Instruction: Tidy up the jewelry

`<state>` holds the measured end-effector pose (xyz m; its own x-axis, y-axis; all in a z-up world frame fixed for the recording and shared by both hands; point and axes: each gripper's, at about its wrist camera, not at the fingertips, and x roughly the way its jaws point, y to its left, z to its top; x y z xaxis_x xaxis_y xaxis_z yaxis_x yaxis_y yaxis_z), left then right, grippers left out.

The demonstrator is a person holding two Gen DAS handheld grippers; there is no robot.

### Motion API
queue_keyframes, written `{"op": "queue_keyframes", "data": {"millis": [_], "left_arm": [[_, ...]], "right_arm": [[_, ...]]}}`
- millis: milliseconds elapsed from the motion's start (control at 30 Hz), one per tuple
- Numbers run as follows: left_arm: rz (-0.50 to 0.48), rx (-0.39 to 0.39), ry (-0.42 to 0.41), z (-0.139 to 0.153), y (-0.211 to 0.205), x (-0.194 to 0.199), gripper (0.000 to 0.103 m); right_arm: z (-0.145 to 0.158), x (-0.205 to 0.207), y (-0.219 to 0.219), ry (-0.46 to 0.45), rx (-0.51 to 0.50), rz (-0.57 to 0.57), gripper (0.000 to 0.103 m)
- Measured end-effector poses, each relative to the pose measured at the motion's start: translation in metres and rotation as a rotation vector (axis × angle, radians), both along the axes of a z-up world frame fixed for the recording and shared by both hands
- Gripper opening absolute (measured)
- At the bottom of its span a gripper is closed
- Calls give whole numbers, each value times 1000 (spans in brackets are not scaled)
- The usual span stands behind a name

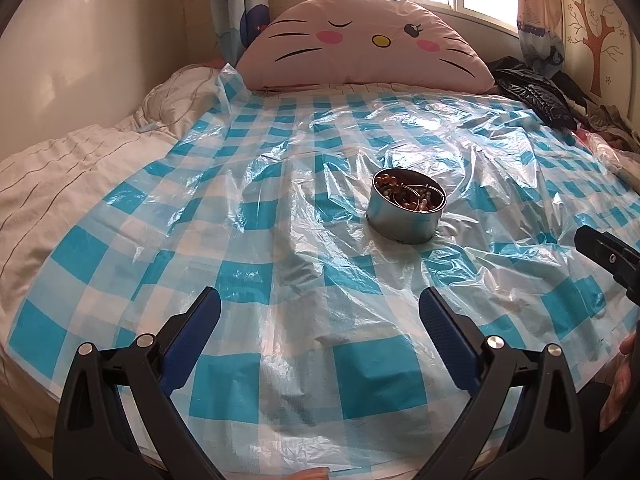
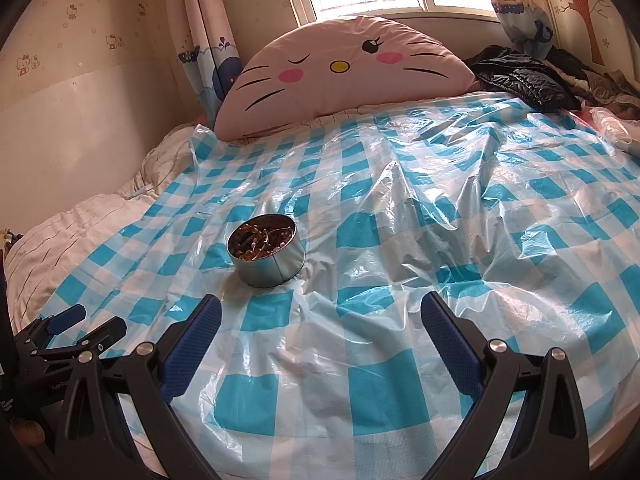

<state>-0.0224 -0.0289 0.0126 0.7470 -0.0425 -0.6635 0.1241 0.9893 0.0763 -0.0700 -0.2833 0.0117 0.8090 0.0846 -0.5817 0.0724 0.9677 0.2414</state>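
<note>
A round metal tin (image 1: 406,216) holding beaded bracelets and rings (image 1: 408,194) stands on the blue-and-white checked plastic sheet (image 1: 280,280) spread over the bed. In the right wrist view the tin (image 2: 267,264) sits ahead and to the left. My left gripper (image 1: 320,304) is open and empty, low over the sheet, short of the tin. My right gripper (image 2: 320,308) is open and empty, to the right of the tin. The left gripper also shows in the right wrist view (image 2: 86,320), and part of the right gripper shows at the right edge of the left wrist view (image 1: 608,256).
A pink cat-face cushion (image 1: 360,48) leans at the head of the bed under the window. A black jacket and clothes (image 1: 536,96) lie at the far right. A white quilt (image 1: 72,184) is bunched along the left by the wall.
</note>
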Motion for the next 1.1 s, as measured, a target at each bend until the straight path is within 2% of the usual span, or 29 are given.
{"op": "queue_keyframes", "data": {"millis": [200,533,767,1100], "left_arm": [[-18,54,-30,-1,-9,-5,96],[-12,-27,0,4,8,0,96],[-24,2,-8,1,2,-2,96],[-39,-48,15,4,10,4,96]], "right_arm": [[0,0,1,1,-3,-1,96],[0,0,1,0,-1,-1,96],[0,0,0,1,0,-1,96],[0,0,1,1,0,-2,96]]}}
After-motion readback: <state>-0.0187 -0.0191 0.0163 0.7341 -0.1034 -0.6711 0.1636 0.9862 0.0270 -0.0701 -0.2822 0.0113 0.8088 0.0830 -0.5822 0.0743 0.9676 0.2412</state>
